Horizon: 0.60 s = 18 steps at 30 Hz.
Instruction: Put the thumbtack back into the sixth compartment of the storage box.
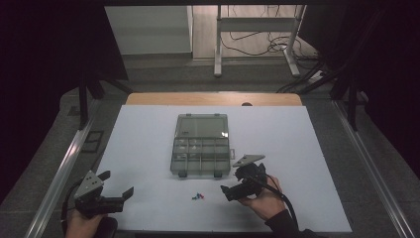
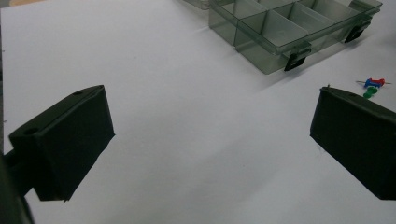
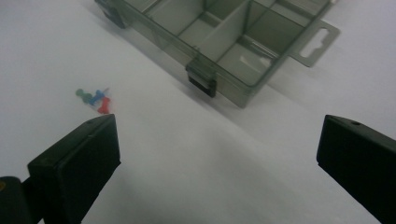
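A clear grey compartment box [image 1: 200,145] lies open on the white table sheet [image 1: 148,148], its lid folded back away from me. In front of it sits a small cluster of coloured push pins [image 1: 197,197], red, blue and green. My left gripper [image 1: 116,184] hovers open near the table's front left corner, well left of the pins [image 2: 372,87]. My right gripper [image 1: 236,182] is open just right of the pins [image 3: 95,99], near the box's front right corner [image 3: 201,79]. Nothing sits between either pair of jaws.
The box's compartments [image 2: 275,29] look mostly empty from here; small items in some rear cells are too small to tell. A hang tab [image 3: 317,42] sticks out from the box's right side. Metal rails [image 1: 64,163] run along both table sides.
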{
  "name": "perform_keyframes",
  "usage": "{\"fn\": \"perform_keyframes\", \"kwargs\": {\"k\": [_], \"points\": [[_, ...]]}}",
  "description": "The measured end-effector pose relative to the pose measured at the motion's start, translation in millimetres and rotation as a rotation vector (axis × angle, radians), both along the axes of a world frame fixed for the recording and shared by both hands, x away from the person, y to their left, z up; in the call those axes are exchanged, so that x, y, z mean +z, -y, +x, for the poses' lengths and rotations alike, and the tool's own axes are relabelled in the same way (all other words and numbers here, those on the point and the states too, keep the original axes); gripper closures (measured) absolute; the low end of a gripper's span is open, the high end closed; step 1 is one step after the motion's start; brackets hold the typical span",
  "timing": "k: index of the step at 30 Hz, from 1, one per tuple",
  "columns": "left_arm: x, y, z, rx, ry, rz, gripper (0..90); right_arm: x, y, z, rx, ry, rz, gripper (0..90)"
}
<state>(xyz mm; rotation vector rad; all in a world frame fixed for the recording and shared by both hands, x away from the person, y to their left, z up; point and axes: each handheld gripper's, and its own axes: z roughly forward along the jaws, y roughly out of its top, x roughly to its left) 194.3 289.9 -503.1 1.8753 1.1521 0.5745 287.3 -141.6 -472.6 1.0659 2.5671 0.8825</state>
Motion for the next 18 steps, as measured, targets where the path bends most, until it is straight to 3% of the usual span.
{"fn": "perform_keyframes", "kwargs": {"k": [7,18], "points": [[0.1,0.4,-0.3,-0.004,0.001,0.006,0.0,-2.3,-17.5,3.2,0.032,-0.011,-0.025,1.8],[0.2,1.6,-0.5,-0.010,0.004,0.016,0.0,-6.6,-41.7,8.3,0.092,-0.032,-0.047,16.3]]}}
